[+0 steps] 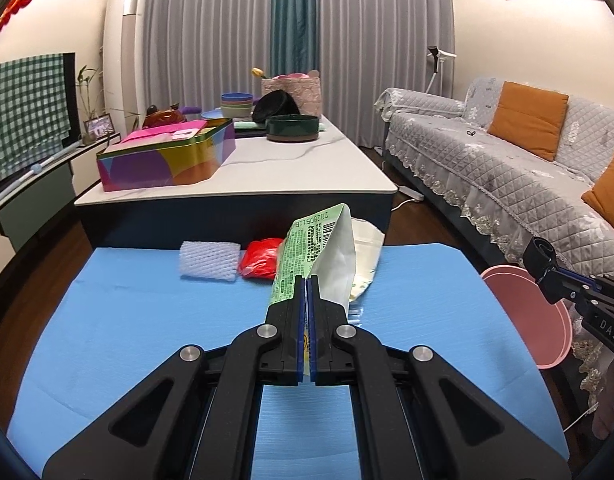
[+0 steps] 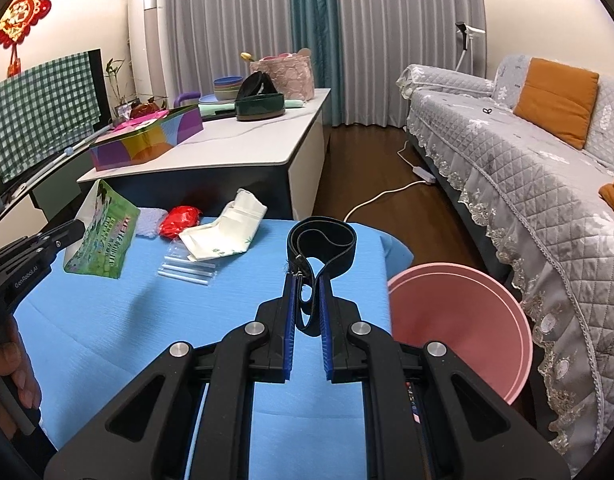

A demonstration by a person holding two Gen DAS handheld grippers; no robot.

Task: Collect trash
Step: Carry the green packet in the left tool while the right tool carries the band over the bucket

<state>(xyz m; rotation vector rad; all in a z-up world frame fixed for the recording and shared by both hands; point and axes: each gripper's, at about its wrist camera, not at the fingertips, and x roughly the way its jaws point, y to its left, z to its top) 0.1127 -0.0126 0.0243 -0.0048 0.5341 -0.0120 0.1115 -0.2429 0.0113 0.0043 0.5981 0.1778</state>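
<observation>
Left gripper (image 1: 307, 280) pinching green packet (image 1: 307, 248), lower edge hidden, perhaps creased

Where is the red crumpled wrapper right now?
In both views the red crumpled wrapper lies at the blue mat's far edge, between the white foam net and the cream pouch.

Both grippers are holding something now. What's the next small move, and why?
Probably swing the right gripper rightward until the black elastic strap hangs over the round pink bin, then open. Its jaws are closed on the strap, which is lifted off the blue mat, and the bin sits just right of the mat's edge. The left gripper, clamped on the green snack pouch, can follow.
</observation>
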